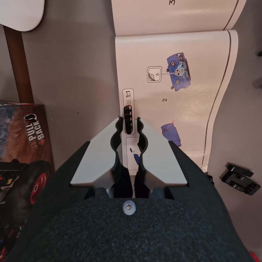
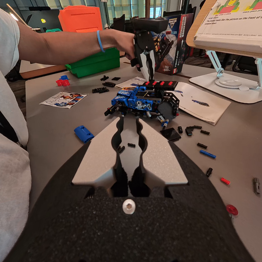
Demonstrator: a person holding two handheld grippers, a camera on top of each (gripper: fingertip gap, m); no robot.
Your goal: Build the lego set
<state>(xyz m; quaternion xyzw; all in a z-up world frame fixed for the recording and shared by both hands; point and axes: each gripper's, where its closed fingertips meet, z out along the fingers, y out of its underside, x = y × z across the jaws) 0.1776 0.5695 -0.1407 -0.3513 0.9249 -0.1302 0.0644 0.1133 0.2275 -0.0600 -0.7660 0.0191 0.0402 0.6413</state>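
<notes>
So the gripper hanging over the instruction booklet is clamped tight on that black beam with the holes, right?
Not clamped: the left gripper hangs over the instruction booklet with its jaws apart, and the black beam lies on the page between the open tips, as the left wrist view shows.

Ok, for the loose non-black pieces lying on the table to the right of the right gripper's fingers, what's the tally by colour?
Blue: 1, the blue pin
Red: 2, the red pin and the red round piece
Grey: 1, the grey connector
Total: 4
</notes>
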